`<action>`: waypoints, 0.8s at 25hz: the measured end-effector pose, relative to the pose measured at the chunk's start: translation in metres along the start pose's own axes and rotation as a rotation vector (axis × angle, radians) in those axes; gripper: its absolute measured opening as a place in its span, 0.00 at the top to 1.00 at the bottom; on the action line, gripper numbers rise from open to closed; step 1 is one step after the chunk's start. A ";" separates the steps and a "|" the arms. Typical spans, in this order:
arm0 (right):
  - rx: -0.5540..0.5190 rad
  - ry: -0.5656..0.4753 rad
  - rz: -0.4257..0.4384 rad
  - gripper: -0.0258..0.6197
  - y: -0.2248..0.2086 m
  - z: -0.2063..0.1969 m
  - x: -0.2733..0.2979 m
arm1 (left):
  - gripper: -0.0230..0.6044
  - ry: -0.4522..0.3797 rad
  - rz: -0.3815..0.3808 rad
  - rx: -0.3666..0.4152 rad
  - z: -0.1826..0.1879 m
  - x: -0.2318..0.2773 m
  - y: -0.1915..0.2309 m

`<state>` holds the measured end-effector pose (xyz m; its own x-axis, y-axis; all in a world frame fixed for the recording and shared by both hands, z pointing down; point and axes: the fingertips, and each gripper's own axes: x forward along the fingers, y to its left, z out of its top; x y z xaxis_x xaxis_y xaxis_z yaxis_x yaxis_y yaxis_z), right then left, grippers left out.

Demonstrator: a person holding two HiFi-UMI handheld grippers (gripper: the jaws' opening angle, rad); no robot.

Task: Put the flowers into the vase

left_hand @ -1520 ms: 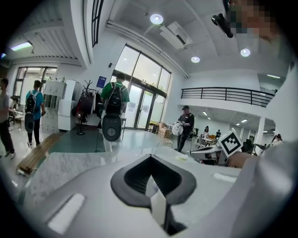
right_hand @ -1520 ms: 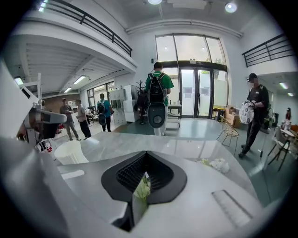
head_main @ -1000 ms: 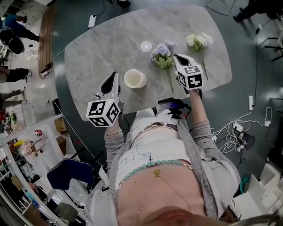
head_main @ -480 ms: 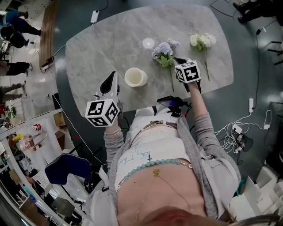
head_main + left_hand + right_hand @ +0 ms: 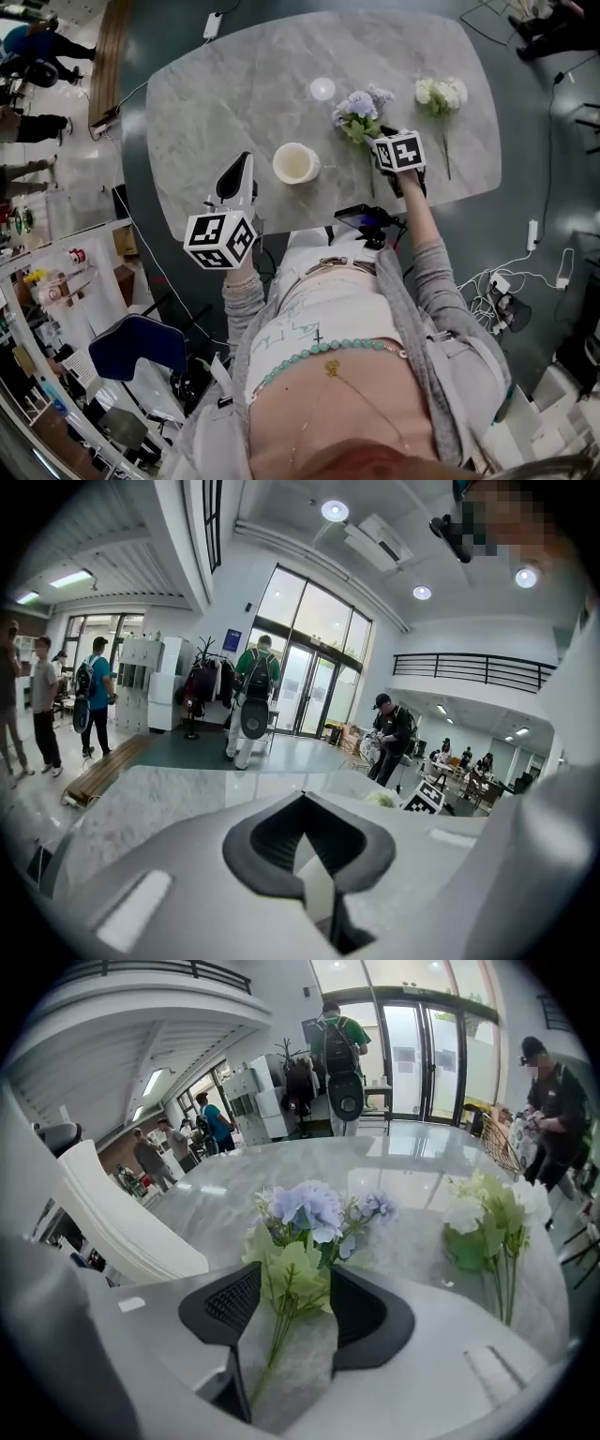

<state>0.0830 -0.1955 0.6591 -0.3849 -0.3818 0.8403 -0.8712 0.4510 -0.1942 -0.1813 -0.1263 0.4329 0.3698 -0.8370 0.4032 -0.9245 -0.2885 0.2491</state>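
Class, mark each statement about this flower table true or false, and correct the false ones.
1. The purple flowers lie between the open jaws of the right gripper. True.
2. The vase already holds flowers. False: it looks empty.
3. The white flowers lie on the table. True.
4. The left gripper grips a stem. False: its jaws are shut on nothing.

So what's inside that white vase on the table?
No flowers: the vase shows only a pale inside through its open mouth. The blue flowers and the white flowers lie on the table, apart from it. Its bottom is too small to make out.
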 end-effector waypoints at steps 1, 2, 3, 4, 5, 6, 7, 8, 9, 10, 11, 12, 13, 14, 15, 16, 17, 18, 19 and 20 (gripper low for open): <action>0.019 -0.001 0.009 0.54 0.000 0.001 0.002 | 0.96 0.001 0.003 -0.001 -0.001 0.000 0.000; 0.037 0.000 0.020 0.51 0.001 0.002 0.005 | 0.96 0.002 0.005 -0.002 -0.001 -0.001 0.001; 0.053 0.004 0.030 0.48 0.002 0.002 0.008 | 0.96 0.004 0.007 -0.003 -0.002 -0.001 0.001; 0.065 0.010 0.036 0.47 0.002 0.003 0.010 | 0.96 0.005 0.010 -0.004 -0.003 -0.001 0.001; 0.072 0.019 0.038 0.45 0.002 0.003 0.013 | 0.96 0.006 0.013 -0.007 -0.004 -0.002 0.001; 0.074 0.032 0.039 0.44 0.002 0.003 0.016 | 0.96 0.007 0.016 -0.010 -0.004 -0.003 0.002; 0.072 0.047 0.041 0.44 0.002 0.003 0.019 | 0.96 0.007 0.020 -0.012 -0.004 -0.003 0.002; 0.068 0.064 0.043 0.43 0.002 0.002 0.022 | 0.96 0.006 0.024 -0.015 -0.004 -0.005 0.002; 0.063 0.080 0.044 0.43 0.002 0.001 0.025 | 0.96 0.006 0.028 -0.017 -0.004 -0.006 0.002; 0.057 0.096 0.044 0.43 0.001 0.001 0.027 | 0.96 0.004 0.031 -0.018 -0.003 -0.007 0.000; 0.050 0.112 0.044 0.43 0.000 0.000 0.028 | 0.96 0.004 0.034 -0.019 -0.003 -0.008 -0.001; 0.041 0.127 0.043 0.43 0.000 -0.001 0.030 | 0.96 0.003 0.038 -0.020 -0.003 -0.009 -0.002; 0.033 0.142 0.043 0.43 0.000 -0.002 0.032 | 0.96 0.002 0.042 -0.022 -0.004 -0.011 -0.002; 0.026 0.155 0.042 0.44 0.000 -0.004 0.035 | 0.96 0.002 0.047 -0.024 -0.005 -0.012 -0.003; 0.022 0.167 0.041 0.44 0.000 -0.005 0.039 | 0.96 0.002 0.051 -0.026 -0.006 -0.013 -0.002; 0.021 0.178 0.039 0.44 0.001 -0.006 0.042 | 0.96 0.002 0.055 -0.027 -0.007 -0.014 -0.001; 0.021 0.189 0.035 0.44 0.001 -0.007 0.046 | 0.96 0.002 0.058 -0.029 -0.008 -0.015 0.001; 0.022 0.200 0.029 0.45 0.000 -0.008 0.049 | 0.96 0.001 0.061 -0.032 -0.009 -0.016 0.003; 0.021 0.210 0.023 0.46 0.000 -0.008 0.052 | 0.96 0.001 0.064 -0.035 -0.010 -0.017 0.004; 0.018 0.218 0.017 0.47 -0.001 -0.009 0.054 | 0.96 0.001 0.068 -0.037 -0.010 -0.018 0.005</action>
<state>0.0651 -0.2095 0.7093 -0.3266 -0.1895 0.9260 -0.8712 0.4403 -0.2172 -0.1918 -0.1083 0.4362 0.3062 -0.8538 0.4211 -0.9435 -0.2133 0.2536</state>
